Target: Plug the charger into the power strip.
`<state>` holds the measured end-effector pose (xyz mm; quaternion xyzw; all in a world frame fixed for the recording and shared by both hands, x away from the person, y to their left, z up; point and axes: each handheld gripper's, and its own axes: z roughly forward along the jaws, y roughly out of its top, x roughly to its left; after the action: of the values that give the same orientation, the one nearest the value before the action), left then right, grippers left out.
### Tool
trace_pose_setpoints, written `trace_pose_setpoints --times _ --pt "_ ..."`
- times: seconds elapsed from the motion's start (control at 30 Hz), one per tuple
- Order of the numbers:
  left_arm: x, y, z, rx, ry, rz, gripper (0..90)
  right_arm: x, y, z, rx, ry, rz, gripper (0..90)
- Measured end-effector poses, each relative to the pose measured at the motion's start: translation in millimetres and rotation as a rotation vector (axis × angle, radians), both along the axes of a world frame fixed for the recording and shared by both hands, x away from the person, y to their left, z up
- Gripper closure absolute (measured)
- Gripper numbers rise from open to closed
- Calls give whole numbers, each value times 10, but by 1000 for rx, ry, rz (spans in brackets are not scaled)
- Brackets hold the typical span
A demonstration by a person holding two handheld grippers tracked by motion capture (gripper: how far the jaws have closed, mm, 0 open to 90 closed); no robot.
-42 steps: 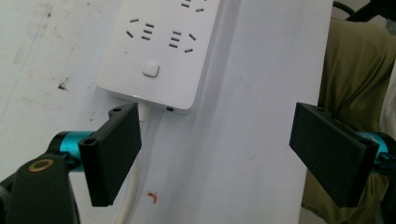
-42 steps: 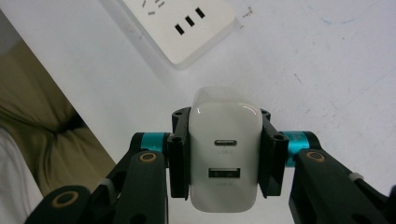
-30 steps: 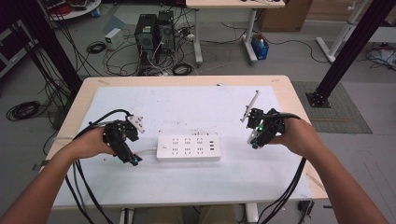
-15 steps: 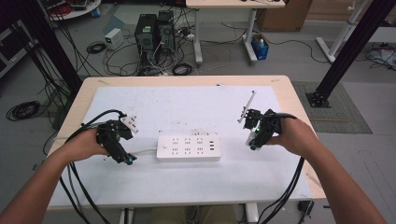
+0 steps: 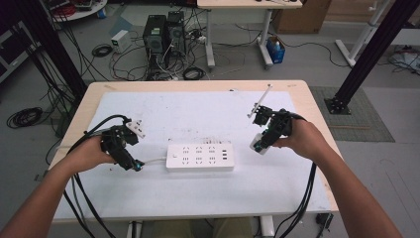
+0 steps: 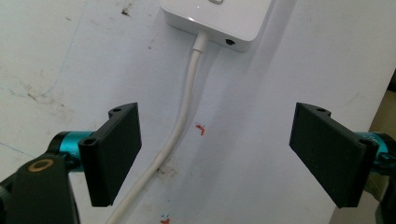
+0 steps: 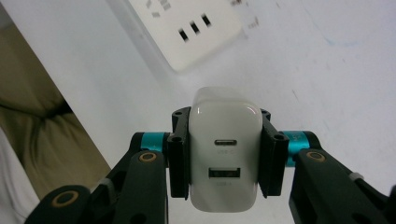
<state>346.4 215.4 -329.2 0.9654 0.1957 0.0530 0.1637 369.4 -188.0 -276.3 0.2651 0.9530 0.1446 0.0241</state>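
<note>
Right gripper (image 7: pixel 225 158) clamps a white USB charger (image 7: pixel 225 156) just right of the power strip (image 5: pixel 200 157); left gripper (image 6: pixel 217 154), jaws spread wide, straddles the strip's cord (image 6: pixel 180 126).

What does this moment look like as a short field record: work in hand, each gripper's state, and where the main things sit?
work in hand: bringing a USB charger toward the power strip
right gripper: shut on the charger's sides, USB ports facing the camera
left gripper: open, jaws wide apart above the strip's cord
power strip: flat at mid-table, cord leaving its left end
white plug: on the table beyond the left gripper
charger contact with strip: none yet
</note>
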Motion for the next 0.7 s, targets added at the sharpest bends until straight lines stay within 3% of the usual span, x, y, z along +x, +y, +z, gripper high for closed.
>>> trace_pose_setpoints --times 0.1,0.13,0.2,0.43,0.7 --pt "13 -2 -24 7 0 -2 169 38 68 12 36 14 3 622" --pt "24 -2 -42 2 -2 0 169 90 163 12 70 18 8 622" --pt "21 -5 -62 -6 -3 8 169 179 328 -17 89 8 3 622" --pt "16 9 -110 -17 1 -3 169 306 661 -170 45 4 92 622" --pt "23 -10 -146 -10 6 -34 169 335 878 -320 17 -33 193 622"
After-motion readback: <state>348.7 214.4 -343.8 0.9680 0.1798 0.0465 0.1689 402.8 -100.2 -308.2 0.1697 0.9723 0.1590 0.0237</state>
